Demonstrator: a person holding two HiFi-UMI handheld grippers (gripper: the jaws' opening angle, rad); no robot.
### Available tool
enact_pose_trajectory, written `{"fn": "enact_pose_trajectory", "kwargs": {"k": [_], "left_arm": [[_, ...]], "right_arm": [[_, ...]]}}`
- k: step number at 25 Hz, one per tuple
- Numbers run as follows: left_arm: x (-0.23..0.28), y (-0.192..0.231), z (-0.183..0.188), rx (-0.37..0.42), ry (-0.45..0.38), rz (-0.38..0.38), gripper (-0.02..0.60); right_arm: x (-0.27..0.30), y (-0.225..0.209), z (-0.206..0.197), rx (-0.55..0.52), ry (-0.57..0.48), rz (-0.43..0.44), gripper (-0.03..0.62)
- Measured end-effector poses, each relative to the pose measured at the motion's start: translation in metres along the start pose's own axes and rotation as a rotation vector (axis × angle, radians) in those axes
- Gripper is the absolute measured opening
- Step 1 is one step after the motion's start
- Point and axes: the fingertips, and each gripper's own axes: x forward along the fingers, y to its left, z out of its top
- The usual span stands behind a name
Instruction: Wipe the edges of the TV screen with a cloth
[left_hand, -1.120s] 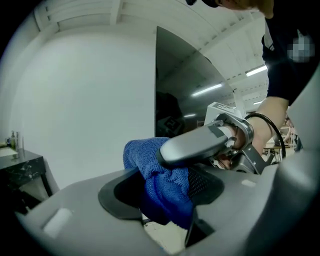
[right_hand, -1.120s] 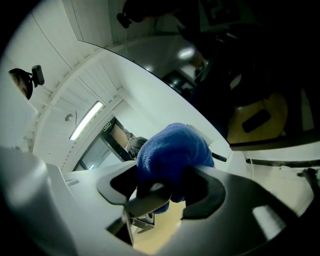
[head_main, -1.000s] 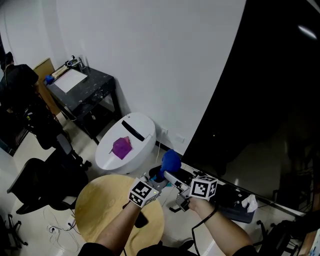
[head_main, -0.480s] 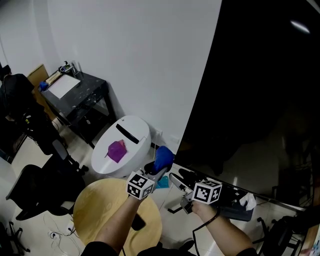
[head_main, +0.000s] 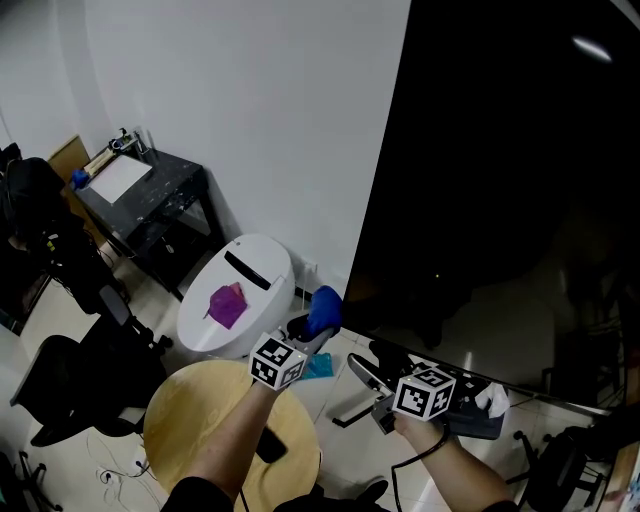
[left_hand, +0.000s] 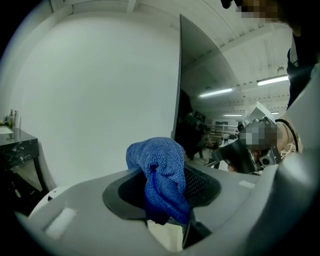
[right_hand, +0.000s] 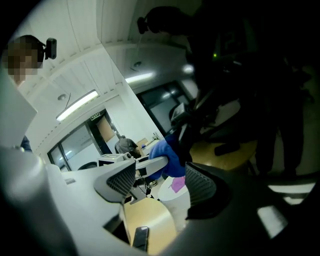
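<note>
The left gripper (left_hand: 165, 197) is shut, and a blue cloth (left_hand: 161, 172) is pinched between its jaws. The cloth is bunched into a lump above the jaw tips, with a fold hanging down between them. In the head view the left gripper (head_main: 311, 333) is held low, with the blue cloth (head_main: 324, 309) carried just beside the lower left corner of the TV screen (head_main: 500, 200). Whether the cloth is touching the screen's edge cannot be told.

The right gripper (right_hand: 159, 183) is held with its jaws apart, and nothing is gripped between them; only the left gripper and its cloth are seen beyond the gap. In the head view the right gripper (head_main: 368, 358) is placed to the right of the left one, below the bottom edge of the screen.

The dark screen is stood upright against a white wall (head_main: 250, 110). Below the two forearms a round wooden table (head_main: 195, 420) is seen, with a dark phone (head_main: 267, 445) lying on it. A white bin (head_main: 250, 275) with a purple item (head_main: 227, 305) on top is set behind the table, and a black desk (head_main: 165, 195) is placed further back along the wall.
</note>
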Motion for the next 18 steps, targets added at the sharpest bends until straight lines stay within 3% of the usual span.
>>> {"fn": "enact_pose_trajectory", "kwargs": {"k": [7,18], "left_arm": [[-0.007,-0.003,0.033,0.028,-0.045,0.01,0.173],[-0.025,-0.011,0.117,0.113,-0.127,0.031,0.173]], "right_arm": [[-0.025,0.021,0.05,-0.205,-0.07,-0.004,0.318],[-0.058,0.066,0.108,-0.307,-0.131,0.054,0.316]]}}
